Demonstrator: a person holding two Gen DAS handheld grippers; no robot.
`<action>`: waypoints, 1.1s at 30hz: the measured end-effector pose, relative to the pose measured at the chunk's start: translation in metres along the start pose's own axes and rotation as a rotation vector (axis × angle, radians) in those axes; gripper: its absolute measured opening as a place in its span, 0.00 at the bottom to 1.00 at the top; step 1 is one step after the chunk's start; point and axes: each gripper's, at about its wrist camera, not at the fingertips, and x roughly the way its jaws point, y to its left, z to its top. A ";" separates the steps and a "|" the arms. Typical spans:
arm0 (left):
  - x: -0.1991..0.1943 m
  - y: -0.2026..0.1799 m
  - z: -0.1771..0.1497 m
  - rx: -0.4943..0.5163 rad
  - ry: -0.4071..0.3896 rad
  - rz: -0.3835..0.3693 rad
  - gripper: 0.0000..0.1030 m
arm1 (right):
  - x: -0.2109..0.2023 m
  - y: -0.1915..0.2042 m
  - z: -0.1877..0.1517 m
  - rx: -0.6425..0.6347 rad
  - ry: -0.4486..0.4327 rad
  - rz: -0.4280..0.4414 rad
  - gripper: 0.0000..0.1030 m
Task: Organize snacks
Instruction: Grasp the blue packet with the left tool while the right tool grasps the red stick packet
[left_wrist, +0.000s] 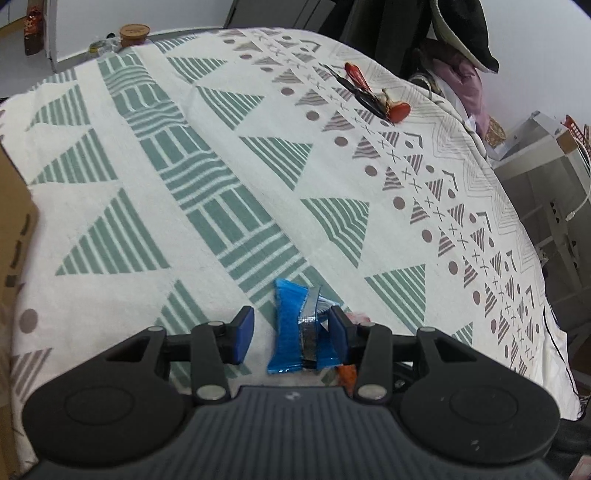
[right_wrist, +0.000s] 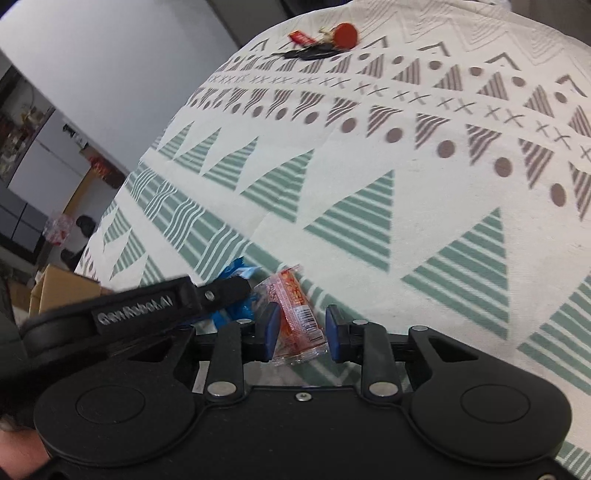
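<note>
A blue snack packet (left_wrist: 291, 328) with a silver band lies on the patterned tablecloth (left_wrist: 221, 166) between the fingers of my left gripper (left_wrist: 291, 332). It touches the right pad, and a gap shows at the left pad, so the left gripper is open. An orange-red snack packet (right_wrist: 297, 317) lies between the fingers of my right gripper (right_wrist: 301, 330). It rests against the left pad with a narrow gap at the right pad, so that gripper is open too. The two packets lie side by side. One finger (right_wrist: 221, 290) of the left gripper crosses the right wrist view over the blue packet (right_wrist: 236, 275).
A bunch of keys with red tags (left_wrist: 365, 92) (right_wrist: 317, 44) lies at the far side of the cloth. A cardboard box (left_wrist: 14, 221) (right_wrist: 62, 284) stands at the left. A cork-lidded jar (left_wrist: 133, 34) sits at the back left. The cloth drops off at the right edge (left_wrist: 554, 332).
</note>
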 end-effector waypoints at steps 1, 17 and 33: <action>0.003 -0.001 -0.001 0.000 0.011 0.002 0.42 | 0.000 -0.001 0.000 -0.001 0.000 -0.006 0.26; -0.031 0.024 -0.011 -0.030 -0.009 0.035 0.26 | 0.007 0.020 -0.004 -0.128 -0.017 -0.031 0.35; -0.116 0.037 -0.030 -0.020 -0.096 0.011 0.26 | -0.041 0.046 -0.027 -0.142 -0.040 -0.015 0.11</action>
